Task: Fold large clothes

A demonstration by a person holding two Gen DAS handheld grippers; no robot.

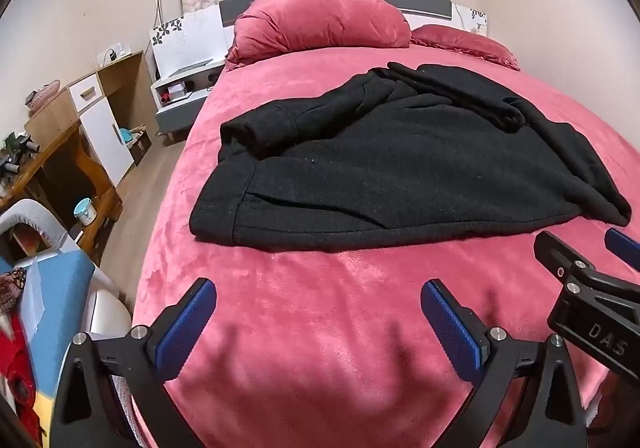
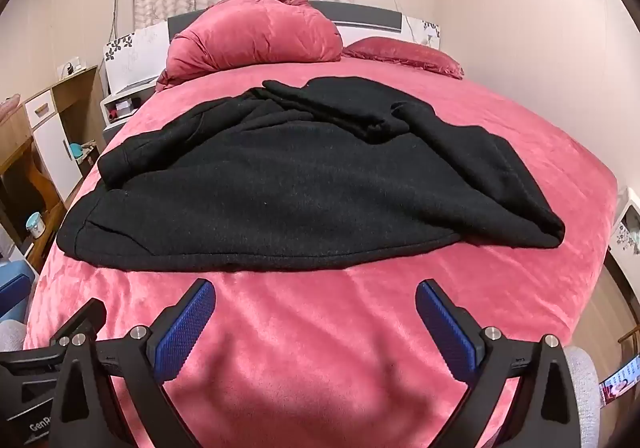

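Both sets of jaws spread wide, empty: left gripper (image 1: pixel 318 322) and right gripper (image 2: pixel 316 322) hover over the bed's (image 2: pixel 320 368) near edge. Black coat (image 2: pixel 280 192) lies rumpled mid-bed, hem nearest. Best: pinch both hem corners, flatten sleeves first. Pillows (image 2: pixel 256 36) at head end, clear.

L tool (image 1: pixel 319 312) angled down, jaws spread wide, nothing btwn the blue pads (image 1: pixel 188 322). R tool (image 2: pixel 316 314) same: tilted down, jaws wide apart, empty. Both side by side, R tool's tip seen at right in L wrist view.
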